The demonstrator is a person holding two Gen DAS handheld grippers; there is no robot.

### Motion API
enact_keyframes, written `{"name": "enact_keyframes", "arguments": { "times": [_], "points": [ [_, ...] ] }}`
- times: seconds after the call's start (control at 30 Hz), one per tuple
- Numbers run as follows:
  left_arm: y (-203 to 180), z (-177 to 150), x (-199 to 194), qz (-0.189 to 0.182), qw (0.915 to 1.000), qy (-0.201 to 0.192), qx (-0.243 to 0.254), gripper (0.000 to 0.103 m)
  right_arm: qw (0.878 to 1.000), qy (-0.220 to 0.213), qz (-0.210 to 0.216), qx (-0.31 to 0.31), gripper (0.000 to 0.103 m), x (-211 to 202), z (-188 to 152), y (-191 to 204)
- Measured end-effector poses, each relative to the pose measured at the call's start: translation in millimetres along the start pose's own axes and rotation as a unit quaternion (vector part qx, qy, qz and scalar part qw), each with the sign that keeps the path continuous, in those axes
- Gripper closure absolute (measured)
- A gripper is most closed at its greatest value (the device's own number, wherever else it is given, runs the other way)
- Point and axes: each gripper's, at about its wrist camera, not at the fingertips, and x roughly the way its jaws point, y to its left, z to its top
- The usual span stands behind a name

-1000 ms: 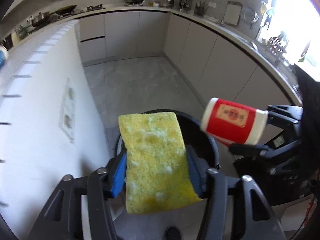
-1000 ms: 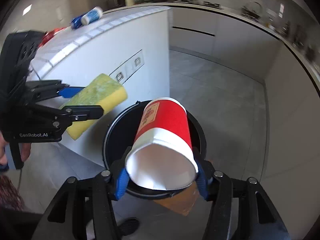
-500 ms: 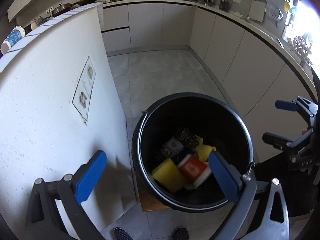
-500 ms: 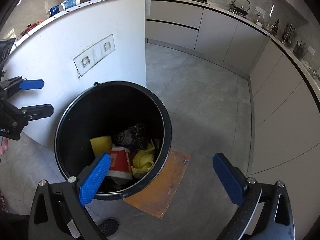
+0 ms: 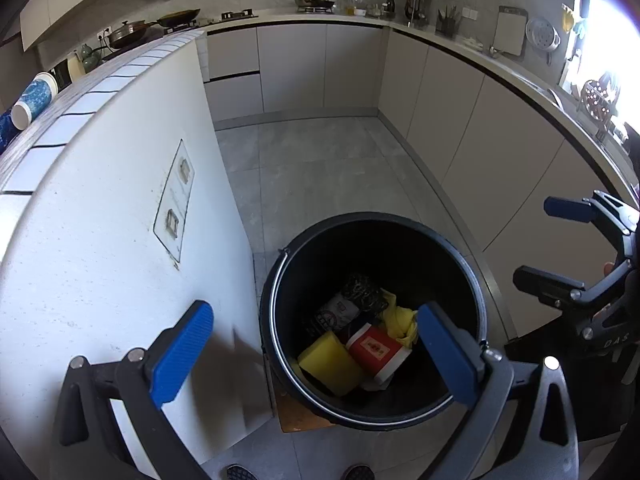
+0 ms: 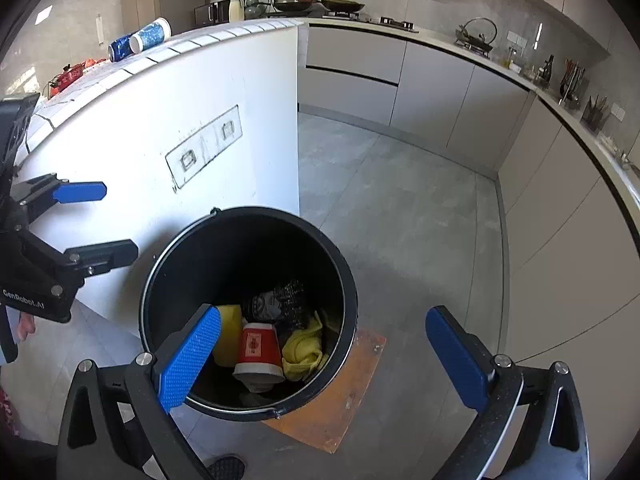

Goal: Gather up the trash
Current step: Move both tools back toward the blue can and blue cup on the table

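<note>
red paper cup [image 6: 257, 346] lies tipped, mouth toward camera.

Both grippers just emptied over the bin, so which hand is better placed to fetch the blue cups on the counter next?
Left, probably. The left gripper hangs open beside the counter where the blue cups lie; the right gripper is over the bin's far side.

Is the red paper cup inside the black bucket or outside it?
Inside: the red paper cup lies tipped at the bottom of the black bucket, beside the yellow sponge.
</note>
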Motion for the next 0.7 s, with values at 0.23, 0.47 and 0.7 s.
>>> {"name": "enact_keyframes", "arguments": {
  "times": [0.23,0.47,0.7],
  "points": [
    [0.7,10.8,-27.0,0.000,0.9998,-0.020,-0.004,0.001,1.000,-0.027,-0.009,0.003,0.000,-28.3,11.3,7.3],
    [9.6,24.0,-66.1,0.003,0.9984,-0.054,-0.020,0.001,0.997,-0.066,-0.020,0.016,0.000,-67.2,29.3,15.8],
    [29.4,21.4,-102.1,0.021,0.9956,-0.079,-0.046,0.001,0.995,-0.094,-0.025,0.023,0.000,-99.3,40.6,31.7]
  ]
}}
